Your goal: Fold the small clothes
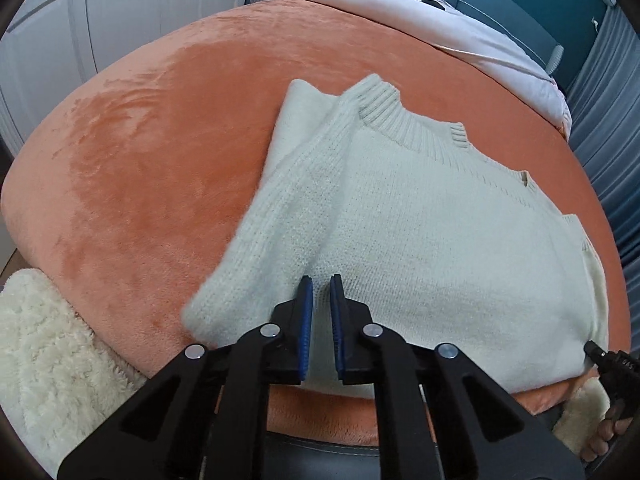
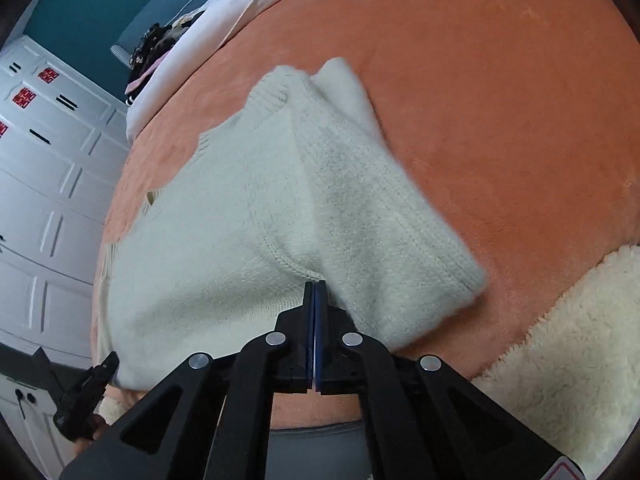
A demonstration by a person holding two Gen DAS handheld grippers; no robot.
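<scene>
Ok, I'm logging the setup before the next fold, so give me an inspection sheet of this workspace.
Surface: orange plush blanket spread over a bed, no hard edges seen.
Job's things: white knit sweater lying flat, collar away from the cameras, one sleeve folded in over the body.
Clutter: cream fleece throw at the near edge; pile of dark clothes at the far end, past the pink bedding.
Grippers: left gripper nearly closed with a narrow gap, holding nothing; right gripper shut, empty, tips at the sleeve.
Cables: nothing seen.
Surroundings: white panelled cabinets, teal wall.
</scene>
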